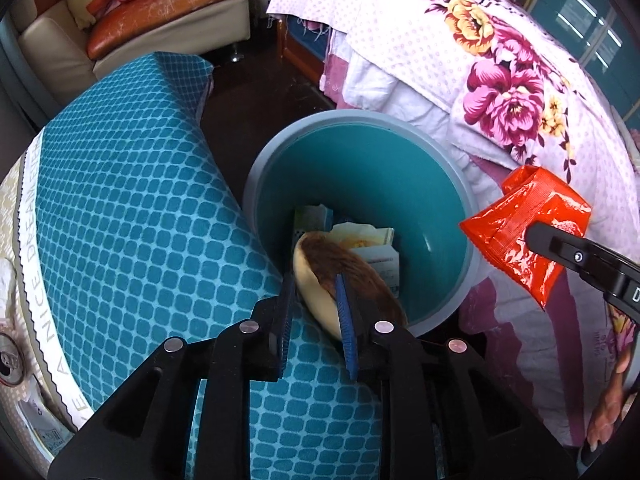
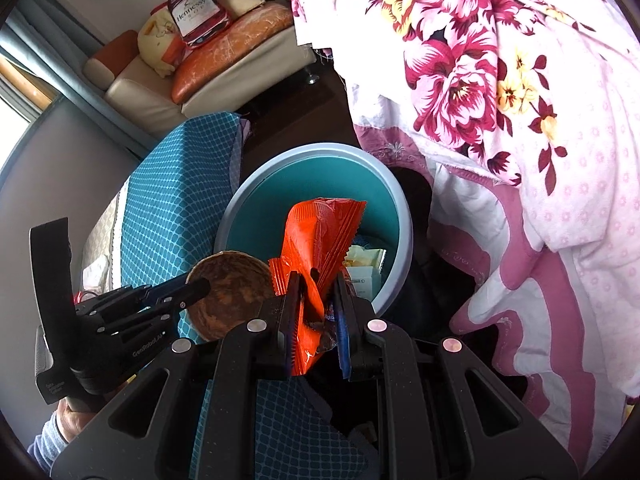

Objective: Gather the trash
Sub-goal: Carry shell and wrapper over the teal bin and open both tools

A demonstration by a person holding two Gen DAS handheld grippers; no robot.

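Fingers (image 1: 338,300) angled down astride bowl (image 1: 320,280), perhaps loosely | over bin (image 1: 256,184)

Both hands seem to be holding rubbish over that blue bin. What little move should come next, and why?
Probably spread the left hand-held gripper a little wider so the paper bowl drops. The bowl already tilts over the near edge of the bin, with other rubbish below it. The right hand-held gripper can hold its orange wrapper until then.
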